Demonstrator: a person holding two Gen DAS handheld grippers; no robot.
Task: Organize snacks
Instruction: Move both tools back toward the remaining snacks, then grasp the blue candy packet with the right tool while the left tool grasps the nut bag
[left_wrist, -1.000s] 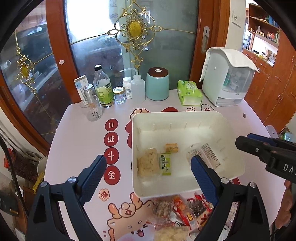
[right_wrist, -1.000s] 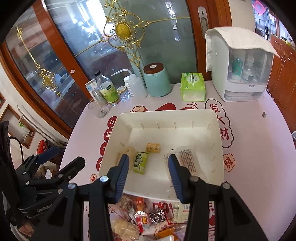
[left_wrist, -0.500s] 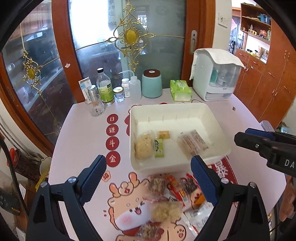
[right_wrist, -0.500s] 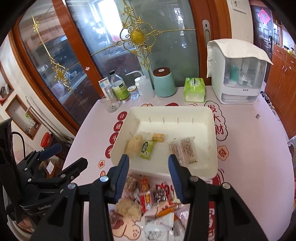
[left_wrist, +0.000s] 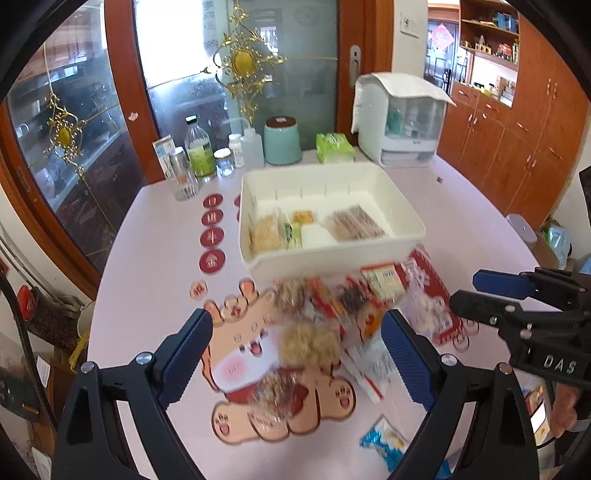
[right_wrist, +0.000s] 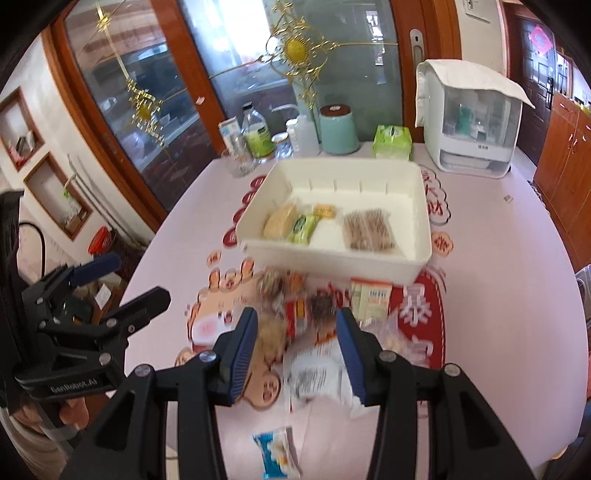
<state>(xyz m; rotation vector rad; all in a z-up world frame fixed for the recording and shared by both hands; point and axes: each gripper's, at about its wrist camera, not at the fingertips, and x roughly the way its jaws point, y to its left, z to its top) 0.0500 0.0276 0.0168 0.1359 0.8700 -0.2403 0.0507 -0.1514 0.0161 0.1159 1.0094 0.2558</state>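
Nearest us at six o'clock lies a lone blue-and-white packet (right_wrist: 275, 456), and just beyond it the main pile of loose snacks (right_wrist: 314, 325) sprawls over the cartoon print of the table (left_wrist: 155, 236), blurred but clearly many wrappers still unsorted. Our left gripper (left_wrist: 297, 350) hangs above that pile with its jaws spread wide and nothing between them; our right gripper (right_wrist: 297, 347) hovers over the same heap with a narrower gap, also empty, no pad touching a wrapper. Both tools tilt steeply downward toward the tabletop, side by side, the right one showing at three o'clock in the left view. Toward twelve o'clock, just past the pile, sits the white bin (right_wrist: 424, 206), already holding a pale crumbly pack, a green packet (right_wrist: 303, 229), a small yellow one and a flat brown pack (right_wrist: 369, 230). We judge the job well under halfway: a few items are binned, most remain outside. Farthest off, bottles, a teal canister (left_wrist: 282, 142) and a white appliance (left_wrist: 399, 122) line the table's back edge.
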